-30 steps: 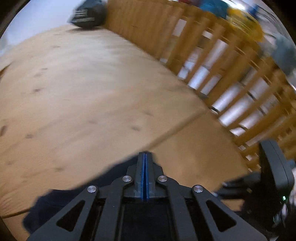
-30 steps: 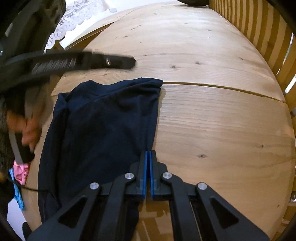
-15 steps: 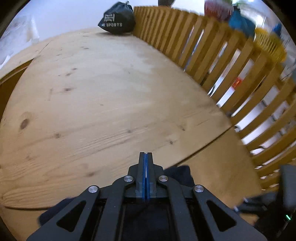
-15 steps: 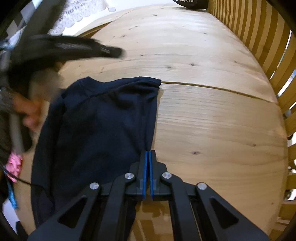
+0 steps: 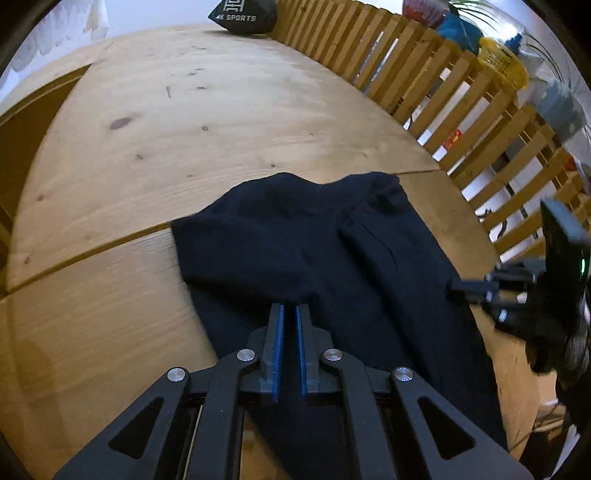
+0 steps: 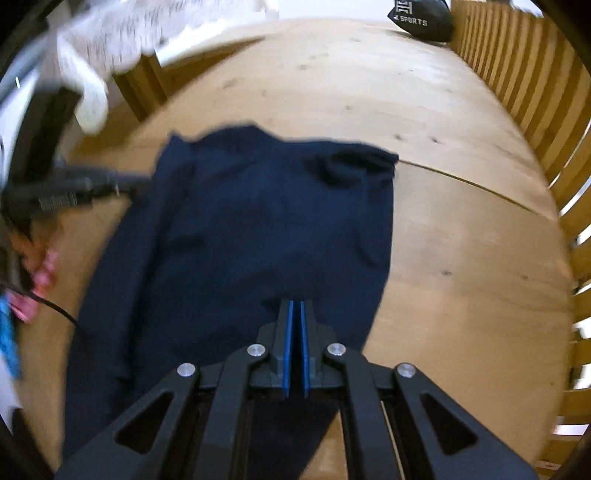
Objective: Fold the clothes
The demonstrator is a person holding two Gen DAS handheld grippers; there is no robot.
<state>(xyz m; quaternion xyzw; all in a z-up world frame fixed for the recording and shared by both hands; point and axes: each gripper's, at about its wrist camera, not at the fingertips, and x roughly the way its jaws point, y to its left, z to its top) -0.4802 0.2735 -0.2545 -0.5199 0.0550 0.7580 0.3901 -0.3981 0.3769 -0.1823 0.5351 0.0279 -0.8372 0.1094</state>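
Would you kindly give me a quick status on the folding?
Left tongs opening, nothing between them; right tongs nearly shut, empty. Navy garment lies rumpled on the table. Black bag at far edge, clear of work.

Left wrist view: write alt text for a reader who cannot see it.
A dark navy garment lies rumpled on a round wooden table. The left gripper hangs over its near part, blue-padded fingers slightly apart and opening, nothing between them. A wooden slat railing borders the table, with a black sports bag at the far edge.
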